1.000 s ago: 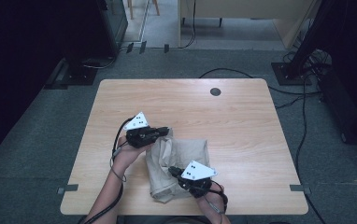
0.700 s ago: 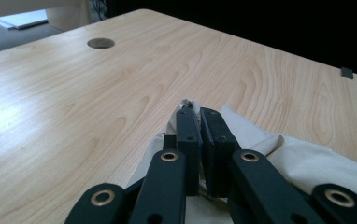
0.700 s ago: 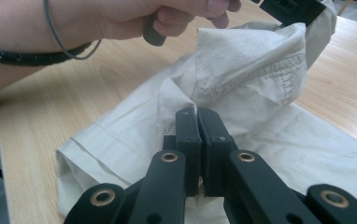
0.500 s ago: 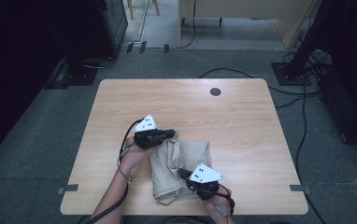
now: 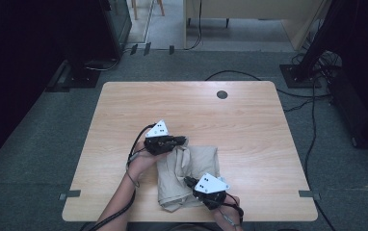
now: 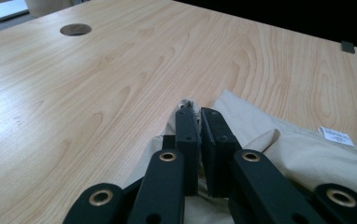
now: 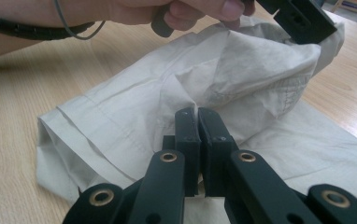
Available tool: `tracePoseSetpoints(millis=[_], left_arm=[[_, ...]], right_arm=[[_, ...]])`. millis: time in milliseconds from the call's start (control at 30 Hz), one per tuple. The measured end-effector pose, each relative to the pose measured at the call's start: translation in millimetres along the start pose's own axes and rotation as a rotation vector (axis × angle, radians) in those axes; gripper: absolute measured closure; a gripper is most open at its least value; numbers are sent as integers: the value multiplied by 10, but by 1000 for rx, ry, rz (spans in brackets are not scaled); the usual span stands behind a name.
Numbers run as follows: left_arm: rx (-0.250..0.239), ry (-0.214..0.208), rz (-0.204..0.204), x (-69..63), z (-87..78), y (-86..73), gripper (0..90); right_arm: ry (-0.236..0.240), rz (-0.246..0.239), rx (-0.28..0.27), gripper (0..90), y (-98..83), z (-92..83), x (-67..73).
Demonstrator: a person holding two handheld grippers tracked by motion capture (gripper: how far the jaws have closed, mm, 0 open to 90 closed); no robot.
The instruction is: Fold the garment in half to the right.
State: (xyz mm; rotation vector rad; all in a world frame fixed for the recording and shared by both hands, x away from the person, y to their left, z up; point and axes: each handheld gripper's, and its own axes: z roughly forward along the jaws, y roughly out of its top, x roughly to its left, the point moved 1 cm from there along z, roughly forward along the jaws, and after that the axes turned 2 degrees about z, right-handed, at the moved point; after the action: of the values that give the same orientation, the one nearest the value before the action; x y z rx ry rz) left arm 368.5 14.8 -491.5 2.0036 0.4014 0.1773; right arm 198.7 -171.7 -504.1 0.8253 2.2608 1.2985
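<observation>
Left to right. My left gripper (image 5: 179,141) sits at the far-left corner of the beige cloth (image 5: 191,168), jaws pinched together on a bunched fold of it; the left gripper view shows a thin wad of fabric (image 6: 191,106) squeezed between the black pads at the tips. The cloth lies crumpled and partly folded on the near middle of the wooden table (image 5: 249,120), with a white label (image 6: 335,135) on the flat layer to the right of the jaws.

Risk here: the bite looks shallow, right at the tips, so any quick pull likely slips the fold out. It may also have caught more than one layer, in which case the fold drags the layer beneath along.

My right gripper (image 5: 191,183) is at the near edge, jaws also clamped together on cloth; the right gripper view shows fabric (image 7: 167,107) gathered at the pads, with the raised corner hanging from the other gripper (image 7: 303,18) farther off.

Risks on this side: both grips are close together, so pulling them apart could tighten the twist between them instead of flattening it. The near hem (image 5: 172,204) lies near the table edge, so slack could slide off.
</observation>
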Motion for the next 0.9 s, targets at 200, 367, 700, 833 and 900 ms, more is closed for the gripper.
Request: tracePoseSetpoints(millis=[200, 367, 700, 833, 900], left_arm=[[13, -9, 9, -24, 61, -4, 860], [20, -21, 15, -33, 94, 2, 859], [21, -40, 38, -73, 127, 71, 858], [18, -48, 43, -95, 144, 97, 858], [24, -50, 46, -105, 162, 99, 857]], right_arm=[[-2, 24, -13, 872, -9, -55, -16], [-27, 58, -48, 871, -95, -97, -9], [-109, 121, -120, 870, -262, -135, 59], [-162, 94, -138, 870, -280, -160, 124], [-173, 86, -139, 869, -286, -165, 143]])
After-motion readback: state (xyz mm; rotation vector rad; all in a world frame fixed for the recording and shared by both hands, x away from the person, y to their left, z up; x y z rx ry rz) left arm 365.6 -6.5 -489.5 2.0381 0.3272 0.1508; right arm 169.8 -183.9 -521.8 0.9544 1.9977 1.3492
